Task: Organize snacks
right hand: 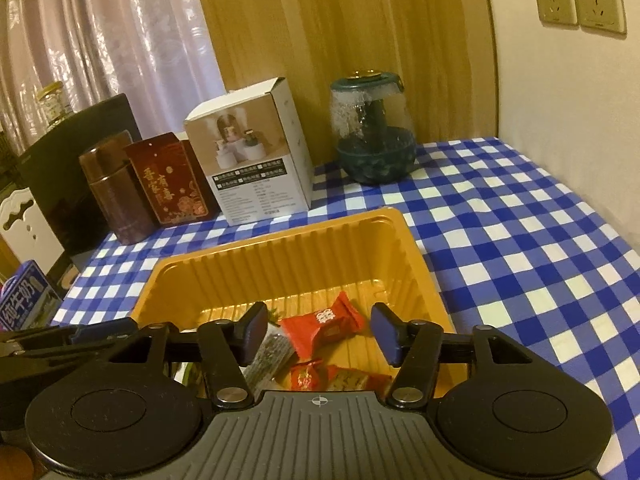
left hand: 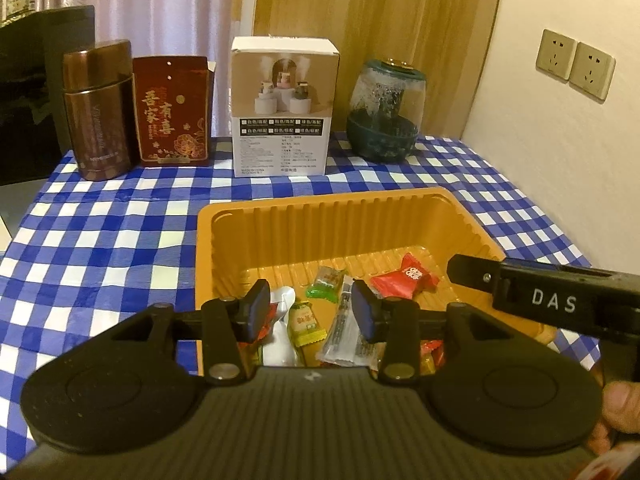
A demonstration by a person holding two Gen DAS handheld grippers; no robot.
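An orange plastic tray (left hand: pixel 320 208) (right hand: pixel 280 236) sits on the blue checked tablecloth and holds several wrapped snacks. Among them are a red candy (left hand: pixel 404 276) (right hand: pixel 322 326), a green candy (left hand: pixel 328 280), a yellow-green candy (left hand: pixel 306 320) and a clear-wrapped stick (left hand: pixel 344 332) (right hand: pixel 268 356). My left gripper (left hand: pixel 310 312) hangs over the tray's near left part, jaws apart, pads touching nothing. My right gripper (right hand: pixel 320 332) hovers over the near right part, jaws wide. The red candy lies below and between its pads, untouched. More red and gold candies (right hand: pixel 340 378) lie partly hidden under it.
Along the back stand a brown flask (left hand: pixel 98 112), a red gift box (left hand: pixel 174 112), a white carton (left hand: pixel 282 108) and a green-based glass jar (left hand: pixel 386 108). A wall with sockets (left hand: pixel 576 66) bounds the right side. A blue milk carton (right hand: pixel 24 300) stands off the table's left edge.
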